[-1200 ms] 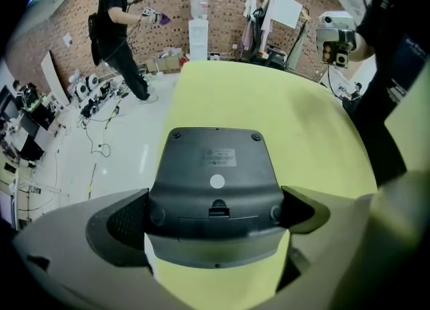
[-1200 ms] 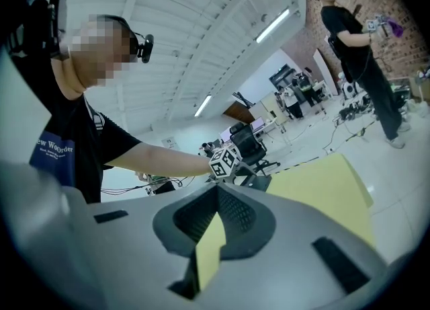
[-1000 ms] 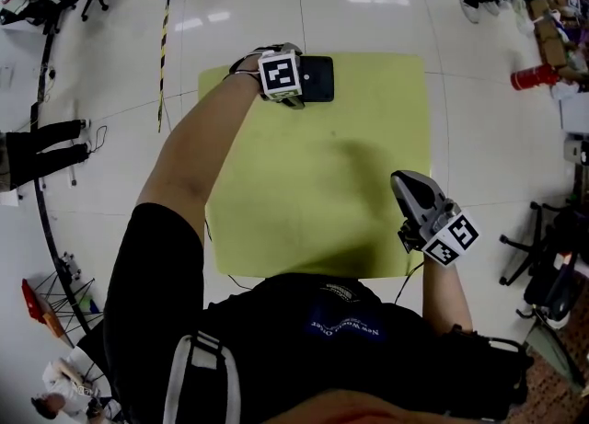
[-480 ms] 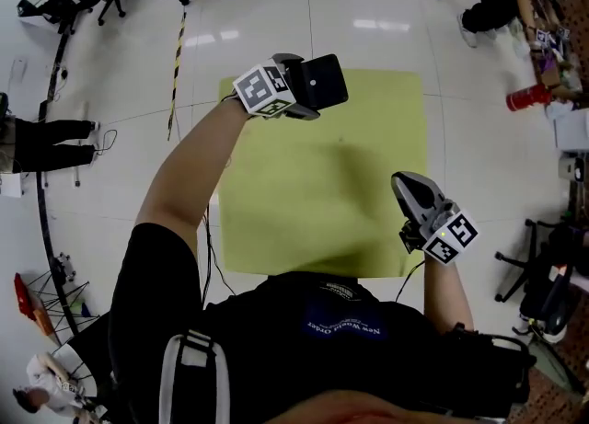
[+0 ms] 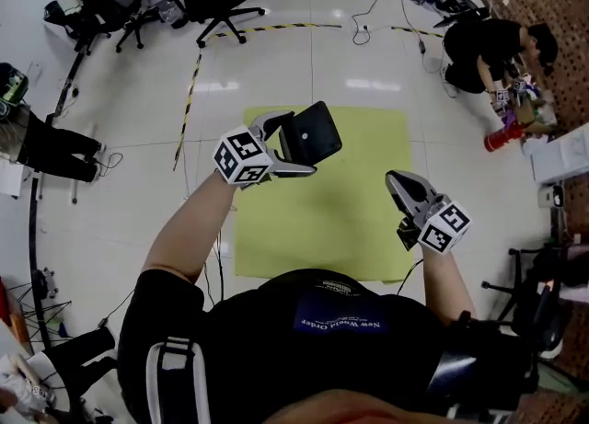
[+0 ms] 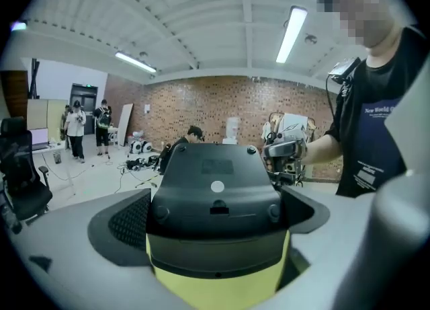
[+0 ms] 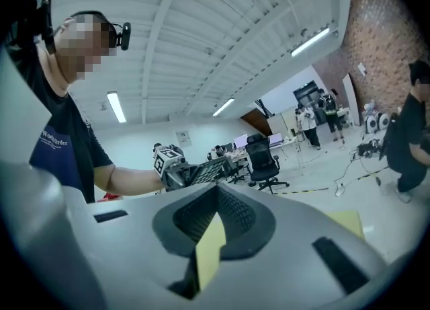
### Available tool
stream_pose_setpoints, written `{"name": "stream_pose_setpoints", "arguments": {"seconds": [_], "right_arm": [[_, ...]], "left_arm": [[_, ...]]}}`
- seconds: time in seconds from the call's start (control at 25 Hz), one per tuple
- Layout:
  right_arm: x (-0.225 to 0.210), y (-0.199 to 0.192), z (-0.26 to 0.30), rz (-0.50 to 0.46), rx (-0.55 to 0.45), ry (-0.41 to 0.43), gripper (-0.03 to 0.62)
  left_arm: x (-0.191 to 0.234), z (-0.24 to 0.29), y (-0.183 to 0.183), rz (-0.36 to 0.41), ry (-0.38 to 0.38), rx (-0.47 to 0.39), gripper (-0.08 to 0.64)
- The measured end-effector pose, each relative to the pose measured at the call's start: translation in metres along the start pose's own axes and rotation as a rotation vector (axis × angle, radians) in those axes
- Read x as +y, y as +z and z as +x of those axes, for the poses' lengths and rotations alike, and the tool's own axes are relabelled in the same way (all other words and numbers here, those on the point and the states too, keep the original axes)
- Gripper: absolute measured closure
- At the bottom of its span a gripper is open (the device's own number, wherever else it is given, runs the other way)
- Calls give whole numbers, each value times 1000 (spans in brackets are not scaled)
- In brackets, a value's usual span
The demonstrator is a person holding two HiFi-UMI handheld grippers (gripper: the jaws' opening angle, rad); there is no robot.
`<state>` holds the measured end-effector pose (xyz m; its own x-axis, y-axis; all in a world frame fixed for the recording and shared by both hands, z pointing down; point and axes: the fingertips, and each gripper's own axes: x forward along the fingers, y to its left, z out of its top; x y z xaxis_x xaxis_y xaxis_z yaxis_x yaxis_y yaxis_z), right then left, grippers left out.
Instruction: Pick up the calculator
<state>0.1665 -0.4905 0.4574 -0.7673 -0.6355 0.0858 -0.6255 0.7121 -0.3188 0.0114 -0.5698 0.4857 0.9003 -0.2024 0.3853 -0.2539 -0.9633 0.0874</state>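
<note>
The left hand-held gripper (image 5: 290, 144) is clamping the calculator (image 5: 313, 134) by its near end and holding it clear above the worktop's (image 5: 359, 220) far left part, long axis running out along the jaws, while the right hand-held gripper (image 5: 396, 181), jaws together and empty, is hovering over the worktop's near right edge.

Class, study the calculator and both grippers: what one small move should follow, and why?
Probably just level the calculator and hold it there: the left gripper clamps it, tilted, clear above the yellow mat, so the pickup looks done. The right gripper is shut and empty.
</note>
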Motion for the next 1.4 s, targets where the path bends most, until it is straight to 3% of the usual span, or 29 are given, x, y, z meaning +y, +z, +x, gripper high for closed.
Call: {"name": "stream_pose_setpoints", "arguments": {"seconds": [0.24, 0.44, 0.64, 0.92, 1.4], "right_arm": [[47, 26, 6, -42, 4, 0, 606], [82, 26, 4, -61, 13, 3, 606], [96, 27, -1, -77, 12, 3, 606], [96, 48, -5, -107, -33, -13, 606], [114, 62, -7, -114, -61, 3, 606]], "left_arm": [[-82, -66, 14, 0, 23, -116, -28], [-136, -94, -9, -88, 10, -198, -28], [-138, -102, -22, -113, 22, -212, -28], [-131, -136, 19, -139, 27, -395, -27], [-166, -176, 44, -162, -27, -540, -26]]}}
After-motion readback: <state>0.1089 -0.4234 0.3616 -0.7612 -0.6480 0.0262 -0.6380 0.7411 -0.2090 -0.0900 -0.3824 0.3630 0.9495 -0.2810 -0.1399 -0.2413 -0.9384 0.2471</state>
